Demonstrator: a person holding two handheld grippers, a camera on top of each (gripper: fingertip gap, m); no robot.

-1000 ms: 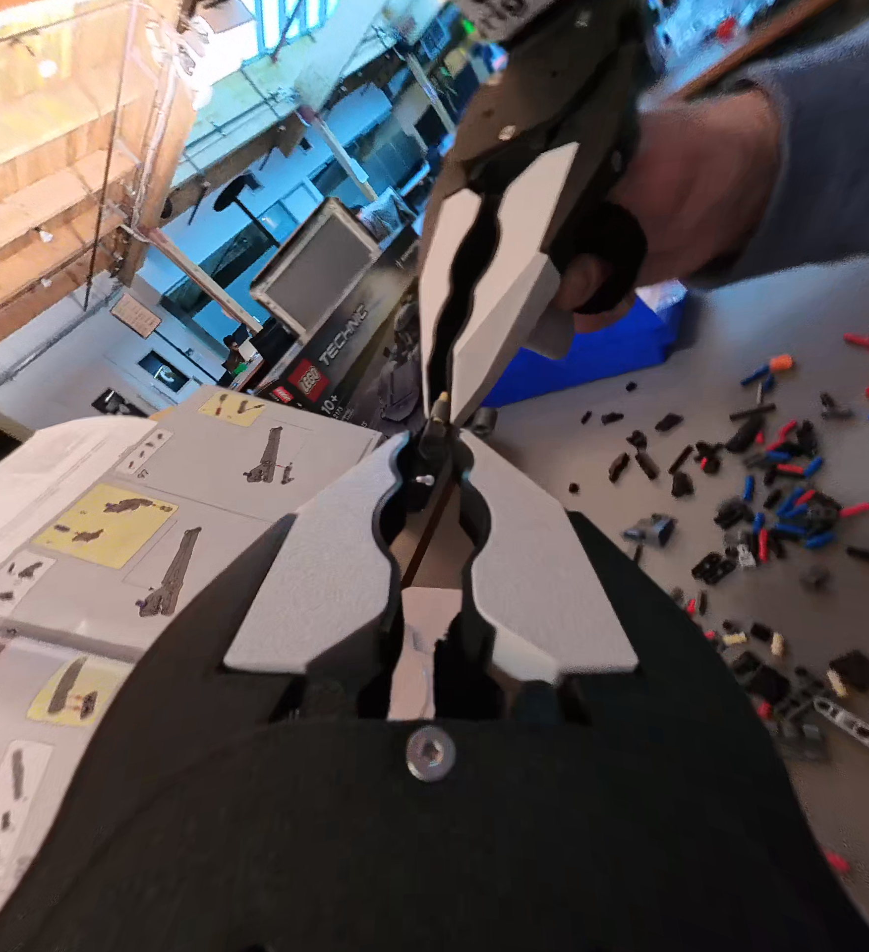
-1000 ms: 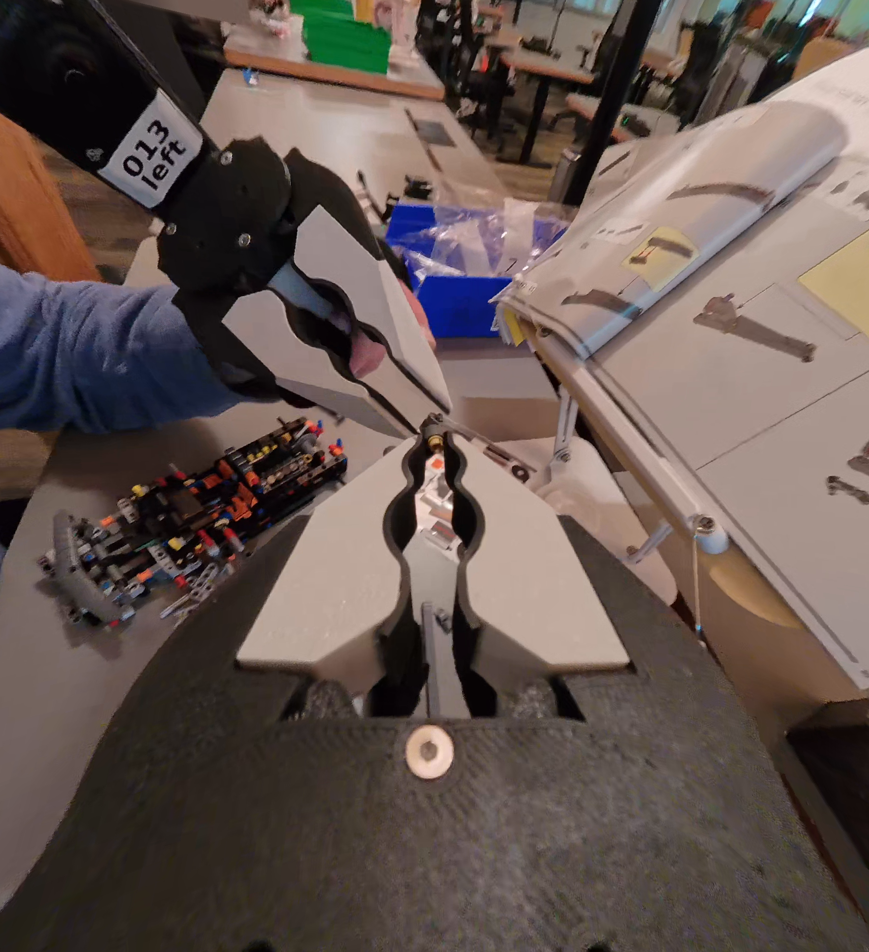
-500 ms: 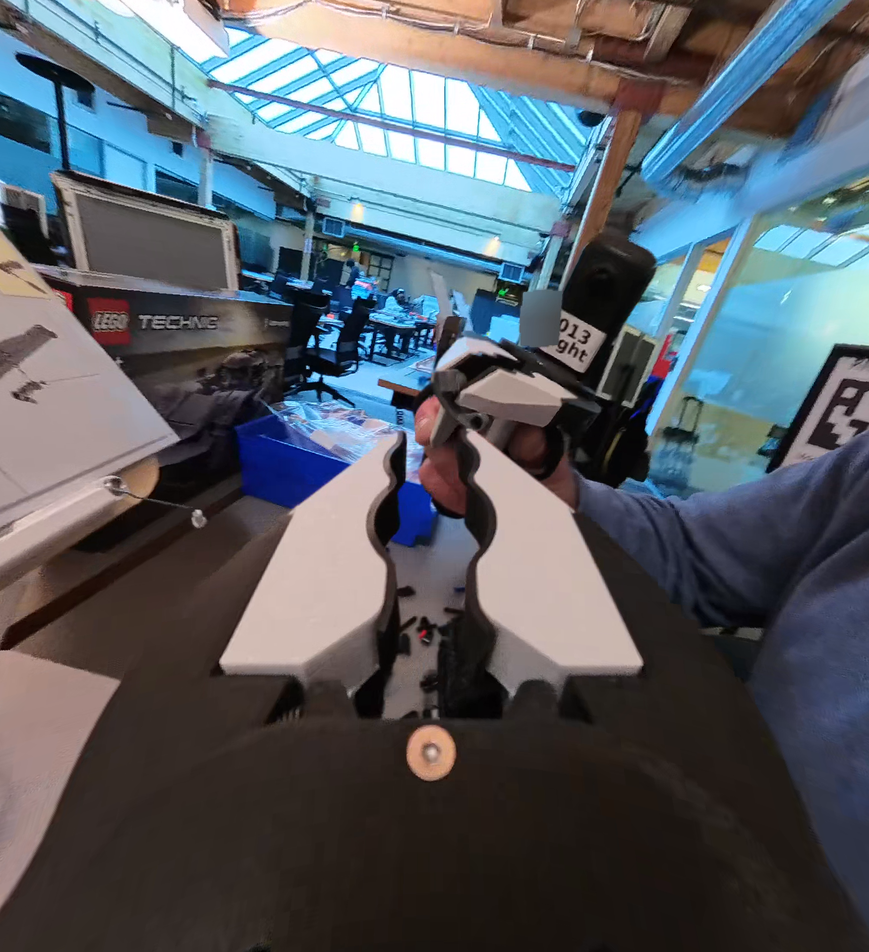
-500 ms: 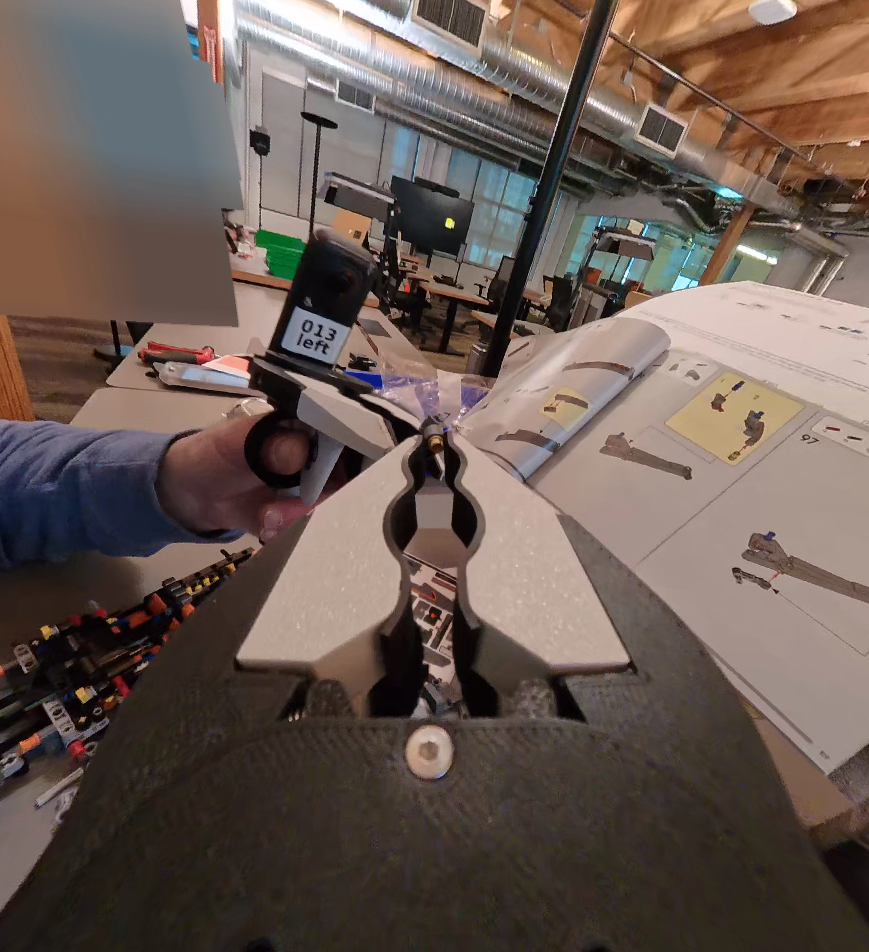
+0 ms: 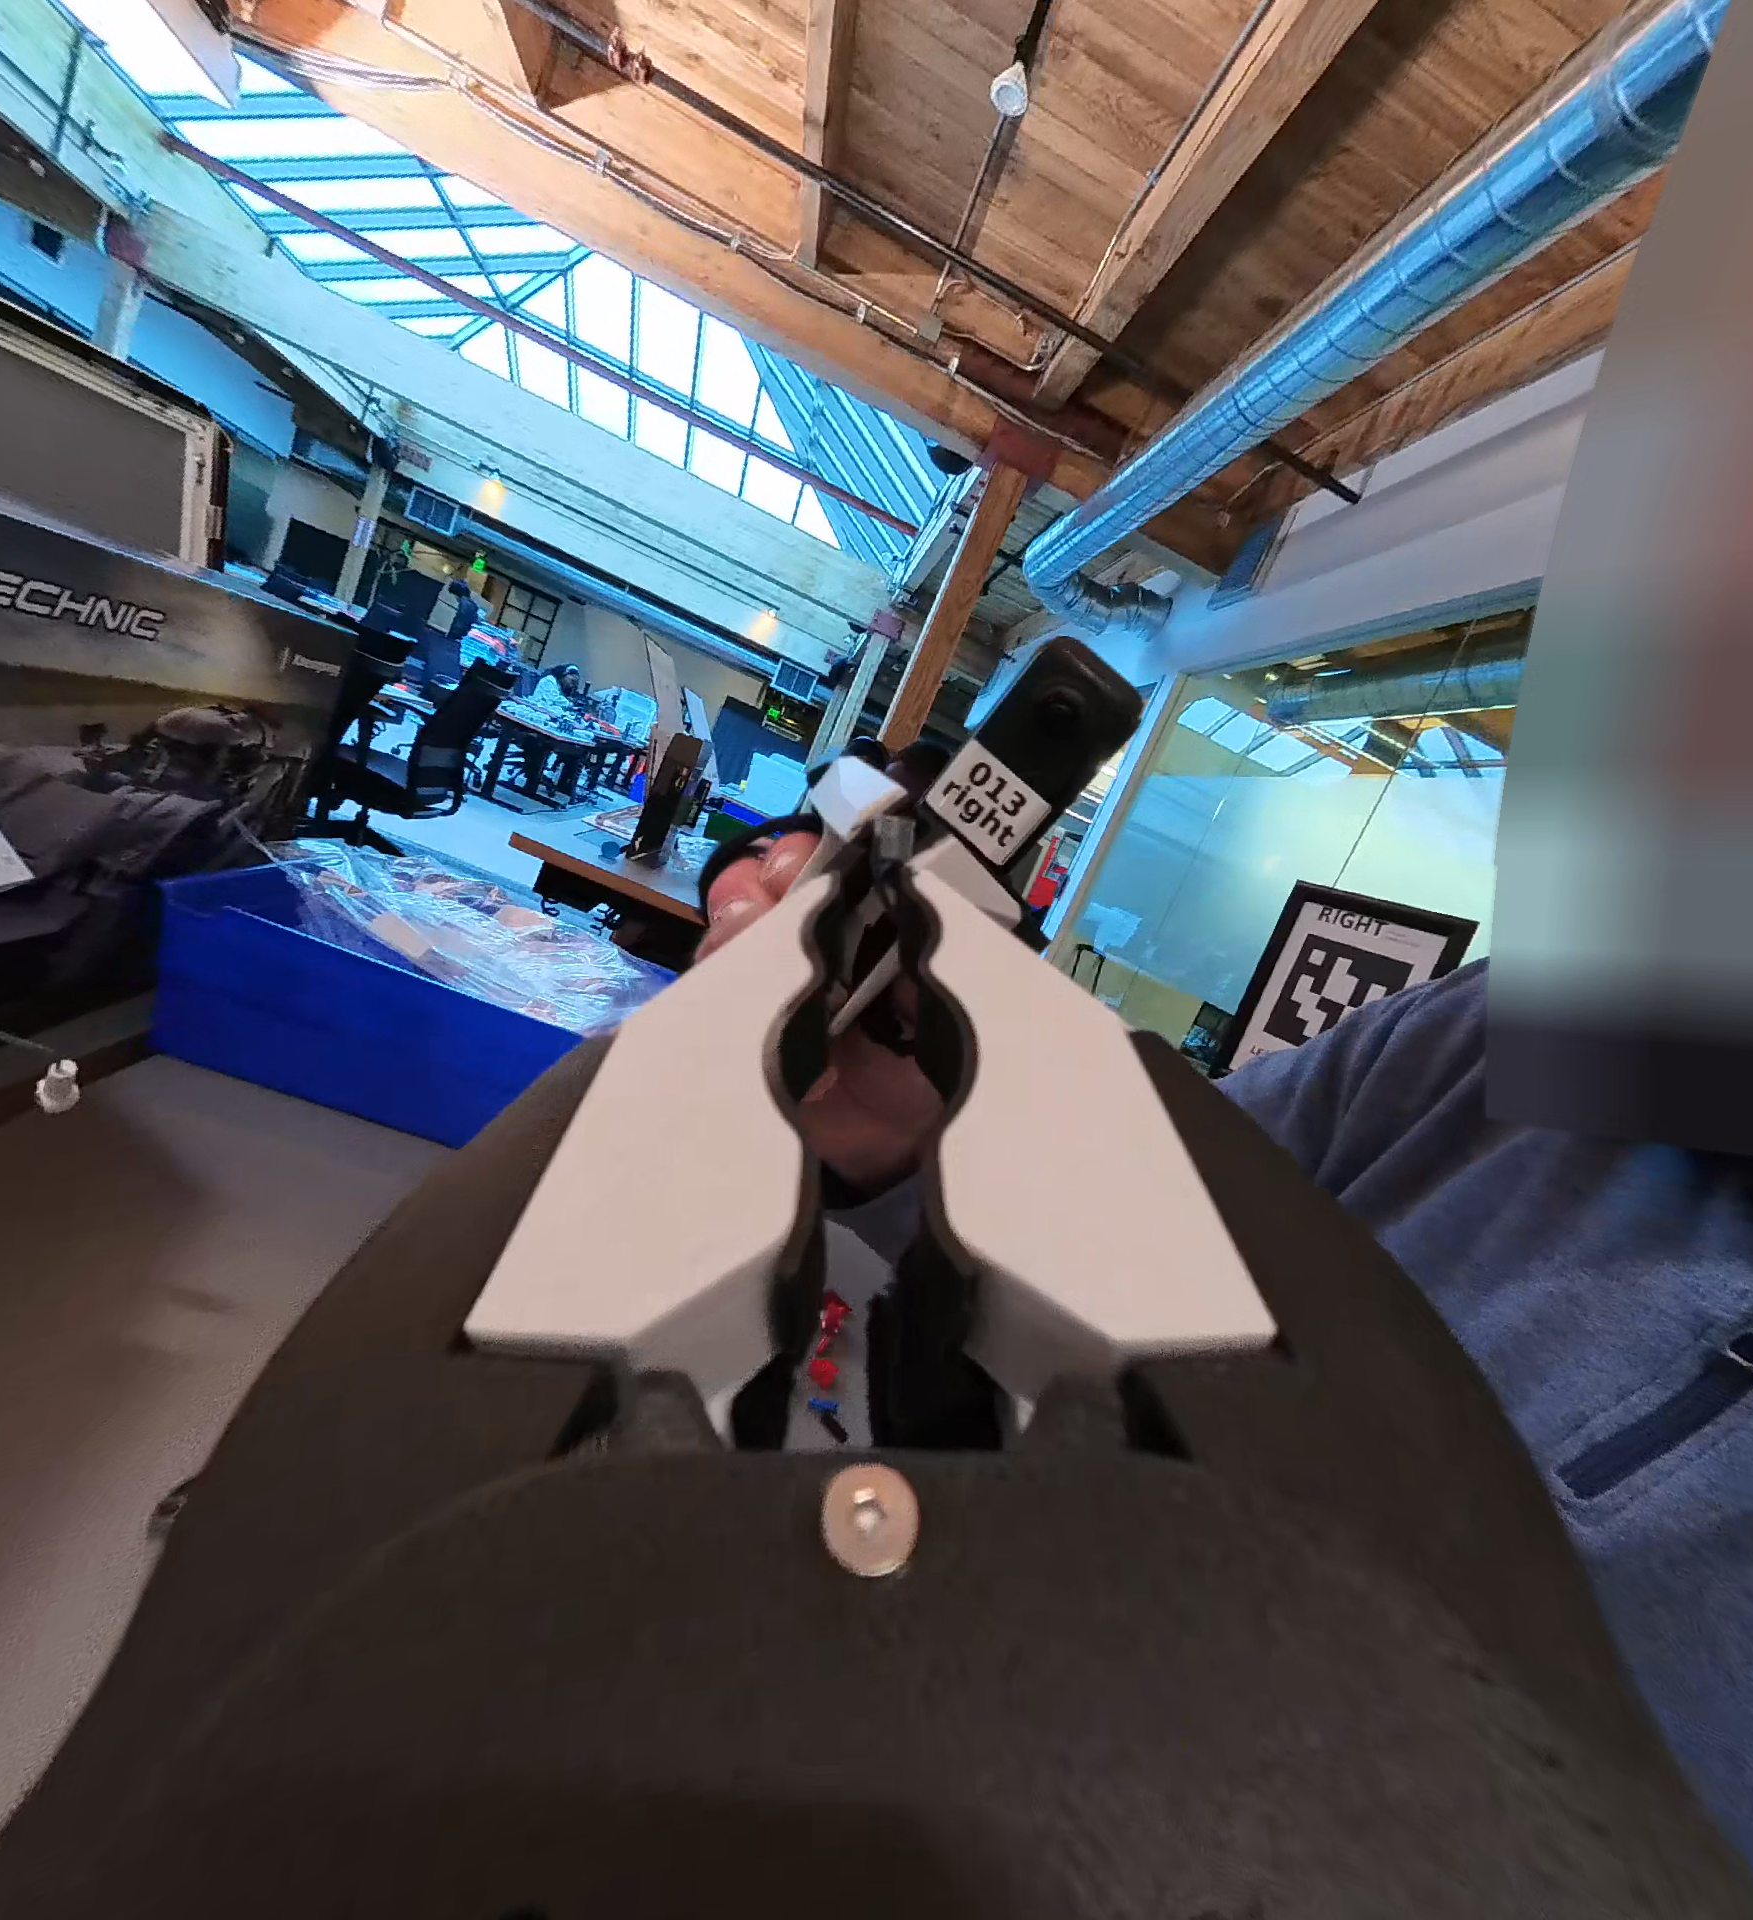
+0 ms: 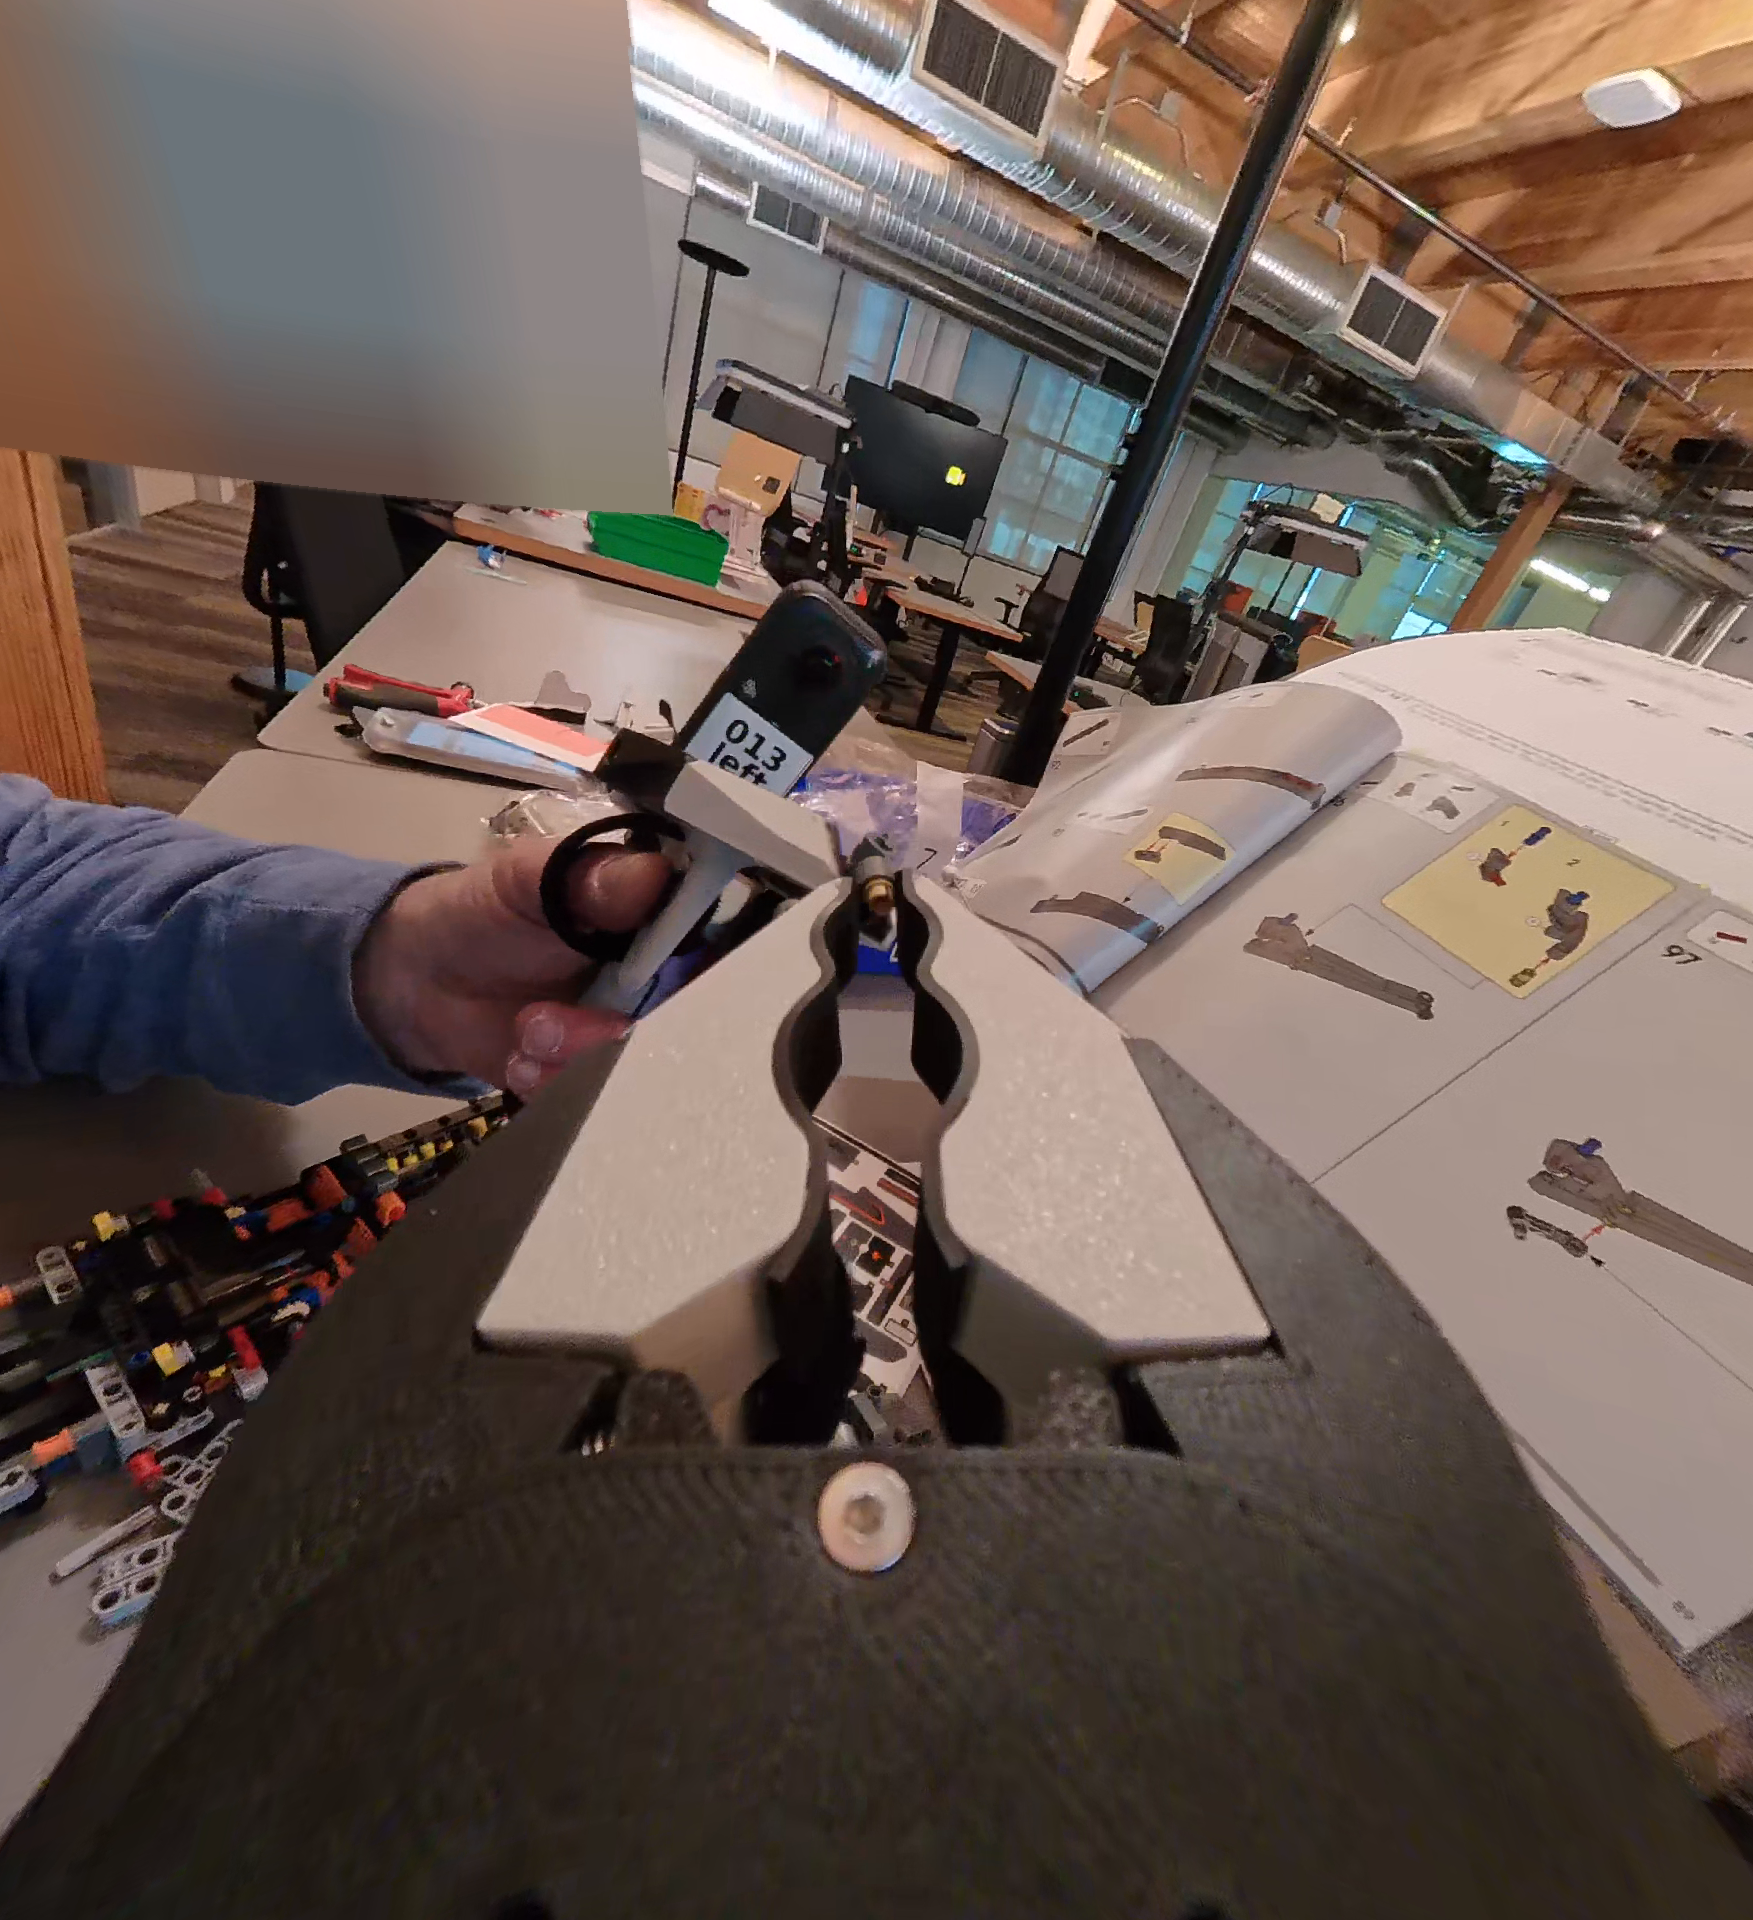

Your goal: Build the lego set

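Right gripper [image 6: 874, 902] clenched on small tan-tipped pin [image 6: 874, 885]; left gripper [image 5: 882, 883] tips clamp same pin, tip-to-tip. Instruction booklet [image 6: 1474, 1039] right, lego assembly [image 6: 155, 1299] lower left.

Both tools, left [image 5: 877, 883] and right [image 6: 872, 883], now raised off the table, tilted toward the ceiling.

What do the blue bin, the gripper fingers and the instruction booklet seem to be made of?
The blue bin: probably moulded plastic, with smooth, even-coloured walls. The right gripper has fingers that look like matte grey 3D-printed plastic, with a grainy surface; the small piece it pinches has a brass-like tip. The instruction booklet: printed paper, slightly glossy, with pages that curl at the fold.
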